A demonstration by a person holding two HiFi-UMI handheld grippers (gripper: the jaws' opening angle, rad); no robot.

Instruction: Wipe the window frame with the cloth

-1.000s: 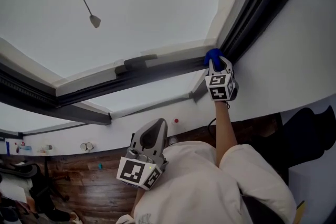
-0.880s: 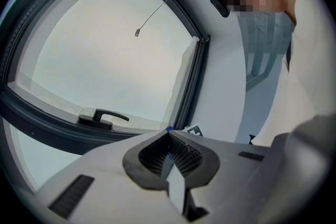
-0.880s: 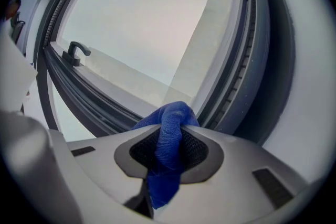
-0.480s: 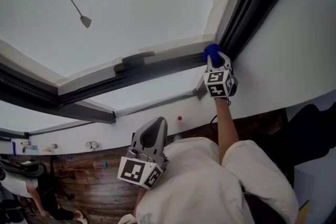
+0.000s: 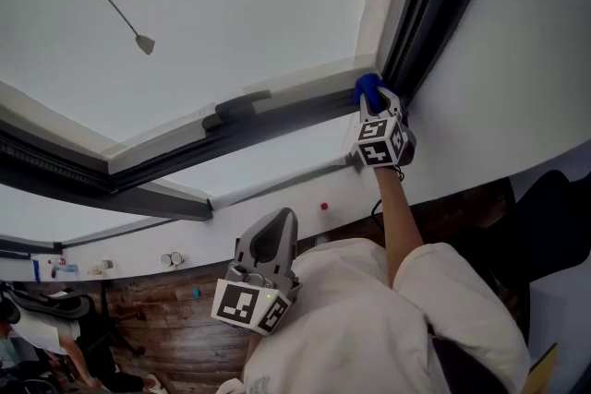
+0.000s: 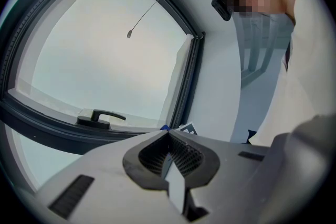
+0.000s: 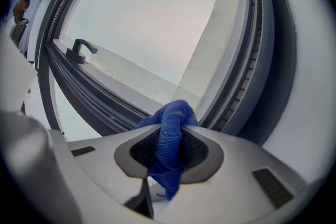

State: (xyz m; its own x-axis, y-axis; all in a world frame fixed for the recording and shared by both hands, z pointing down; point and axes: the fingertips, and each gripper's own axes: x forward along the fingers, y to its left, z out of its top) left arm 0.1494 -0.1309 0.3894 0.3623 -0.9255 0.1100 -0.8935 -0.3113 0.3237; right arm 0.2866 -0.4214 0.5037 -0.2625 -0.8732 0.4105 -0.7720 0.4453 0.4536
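Note:
My right gripper (image 5: 373,99) is raised to the lower right corner of the dark window frame (image 5: 277,117) and is shut on a blue cloth (image 5: 367,89). The cloth (image 7: 171,128) bulges out past the jaw tips and presses at the corner where the bottom rail meets the upright (image 7: 247,60). My left gripper (image 5: 269,240) hangs low in front of the person's white sleeve, away from the window, jaws shut with nothing between them (image 6: 169,134). A black window handle (image 5: 242,106) sits on the bottom rail to the left of the cloth.
A thin cord with a small weight (image 5: 143,42) hangs before the pale glass. White wall (image 5: 517,88) lies right of the frame. Below is a white sill ledge (image 5: 268,166) and a wooden floor (image 5: 157,328) with small items.
The right gripper with the cloth has crept slightly up and left along the frame corner. The view has shifted a little. The left gripper stays where it was.

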